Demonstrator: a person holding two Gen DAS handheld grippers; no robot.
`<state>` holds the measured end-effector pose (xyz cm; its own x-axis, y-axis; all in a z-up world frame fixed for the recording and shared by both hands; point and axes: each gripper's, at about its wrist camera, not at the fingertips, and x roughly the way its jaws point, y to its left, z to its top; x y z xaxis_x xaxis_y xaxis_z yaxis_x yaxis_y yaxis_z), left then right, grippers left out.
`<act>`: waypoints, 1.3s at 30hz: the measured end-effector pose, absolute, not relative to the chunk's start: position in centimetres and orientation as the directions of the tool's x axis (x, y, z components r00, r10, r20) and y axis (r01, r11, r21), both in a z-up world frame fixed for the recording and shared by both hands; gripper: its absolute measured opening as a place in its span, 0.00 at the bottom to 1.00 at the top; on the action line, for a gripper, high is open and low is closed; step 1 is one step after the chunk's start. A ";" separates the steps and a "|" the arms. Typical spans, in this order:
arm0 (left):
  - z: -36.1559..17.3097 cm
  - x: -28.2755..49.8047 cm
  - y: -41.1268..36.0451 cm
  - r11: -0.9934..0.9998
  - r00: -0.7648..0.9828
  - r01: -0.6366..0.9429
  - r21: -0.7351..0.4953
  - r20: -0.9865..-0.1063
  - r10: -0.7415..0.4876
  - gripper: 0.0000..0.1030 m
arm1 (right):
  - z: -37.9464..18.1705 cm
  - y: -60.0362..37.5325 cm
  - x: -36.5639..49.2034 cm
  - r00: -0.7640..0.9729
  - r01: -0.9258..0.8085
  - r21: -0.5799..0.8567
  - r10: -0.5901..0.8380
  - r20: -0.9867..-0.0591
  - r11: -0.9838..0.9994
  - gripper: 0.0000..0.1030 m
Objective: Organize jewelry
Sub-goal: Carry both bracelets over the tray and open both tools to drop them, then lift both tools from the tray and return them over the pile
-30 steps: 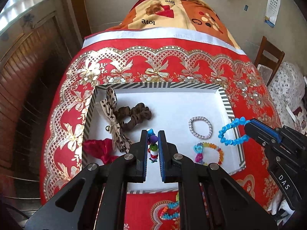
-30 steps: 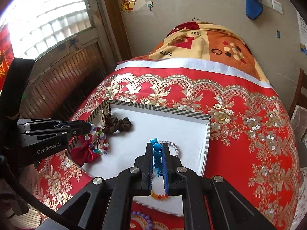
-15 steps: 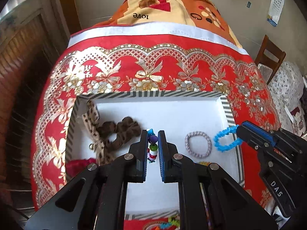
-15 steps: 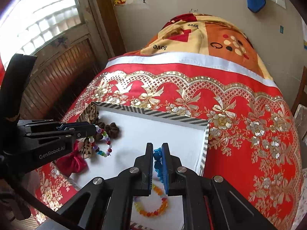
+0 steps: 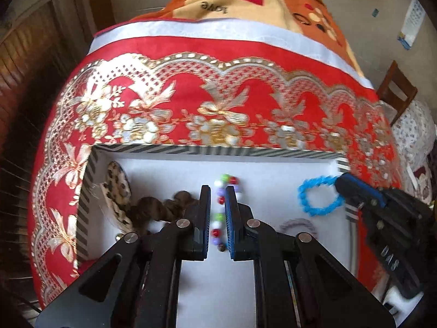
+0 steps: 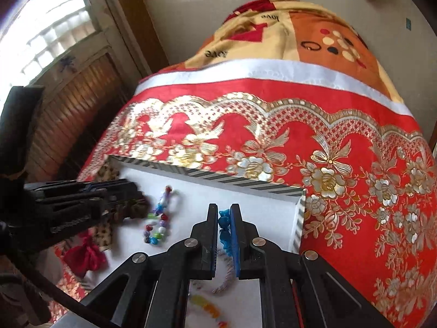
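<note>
A white tray with a striped rim (image 5: 218, 151) (image 6: 235, 181) lies on the red cloth. My left gripper (image 5: 217, 191) is shut on a multicoloured bead bracelet (image 5: 218, 218) (image 6: 158, 225) and hangs over the tray's far middle. At the tray's right side my right gripper (image 6: 224, 209) (image 5: 341, 186) is shut on a blue bead bracelet (image 6: 224, 227) (image 5: 318, 199), whose loop dangles over the tray floor. A brown scrunchie (image 5: 161, 207) and a leopard-print bow (image 5: 117, 191) lie at the tray's left. A silver bracelet (image 5: 299, 224) rests below the blue loop.
A red bow (image 6: 86, 254) sits at the tray's near left corner, and an orange-yellow bead bracelet (image 6: 206, 304) lies near its front. The red and gold tablecloth (image 6: 341, 164) spreads around the tray. A wooden chair (image 5: 396, 90) stands at the right, a slatted door (image 6: 76, 109) at the left.
Both grippers moved forward and lower over the tray, still holding their bracelets. The tray's far rim now sits much closer in both views.
</note>
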<state>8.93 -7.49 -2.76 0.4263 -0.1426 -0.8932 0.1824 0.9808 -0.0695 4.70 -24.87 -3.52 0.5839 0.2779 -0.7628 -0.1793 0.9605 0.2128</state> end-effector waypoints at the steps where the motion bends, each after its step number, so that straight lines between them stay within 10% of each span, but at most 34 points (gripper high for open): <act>1: -3.1 9.1 -7.2 0.983 0.421 0.174 -0.066 -0.897 -0.135 0.09 | -3.8 -25.0 5.1 0.582 -0.173 0.204 0.267 -0.768 0.964 0.08; 7: -4.8 9.2 -6.4 0.985 0.417 0.169 -0.045 -0.902 -0.112 0.11 | -6.5 -25.7 7.0 0.552 -0.129 0.156 0.201 -0.809 0.979 0.08; 11: -5.2 8.6 -6.3 0.984 0.437 0.176 -0.042 -0.892 -0.116 0.32 | -7.6 -25.7 7.0 0.535 -0.113 0.140 0.179 -0.826 0.984 0.08; 23: -4.5 4.9 -5.8 0.991 0.500 0.111 0.076 -0.866 0.010 0.34 | -4.2 -25.7 1.2 0.619 -0.119 0.208 0.236 -0.749 0.971 0.39; 39: -2.8 -4.3 -4.1 0.989 0.527 0.106 0.102 -0.849 0.032 0.34 | -2.4 -26.1 -9.8 0.649 -0.093 0.158 0.180 -0.739 0.983 0.41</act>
<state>-4.28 -4.09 -2.81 0.5267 0.0317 -0.8495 0.1057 0.9891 0.1024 -9.77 -26.06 -2.36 0.6491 0.1801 -0.7390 -0.0928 0.9831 0.1580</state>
